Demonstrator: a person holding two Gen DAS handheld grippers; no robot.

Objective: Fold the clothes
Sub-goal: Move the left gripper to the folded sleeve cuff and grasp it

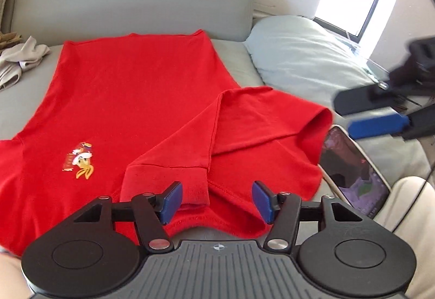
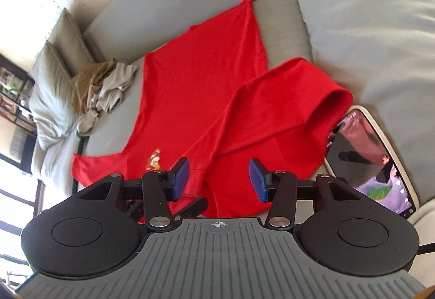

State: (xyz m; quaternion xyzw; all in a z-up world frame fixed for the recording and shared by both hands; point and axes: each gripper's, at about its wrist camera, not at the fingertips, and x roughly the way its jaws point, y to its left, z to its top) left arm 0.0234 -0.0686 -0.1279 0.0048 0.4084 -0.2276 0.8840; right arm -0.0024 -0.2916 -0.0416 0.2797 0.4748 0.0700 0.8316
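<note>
A red sweatshirt (image 1: 130, 97) lies flat on the grey sofa (image 1: 136, 0), one long sleeve (image 1: 190, 136) folded across toward six o'clock. My left gripper (image 1: 216, 199) and right gripper (image 2: 218, 179) hover above it with jaws parted and empty. The fabric looks soft, light and floppy — I'd pinch the ribbed cuff or hem. A phone (image 2: 372, 160) lies at three o'clock.

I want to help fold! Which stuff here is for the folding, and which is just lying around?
For folding: red shirt, left gripper, right gripper.
Just lying around: phone, pillow, beige clothes pile (maybe next).
</note>
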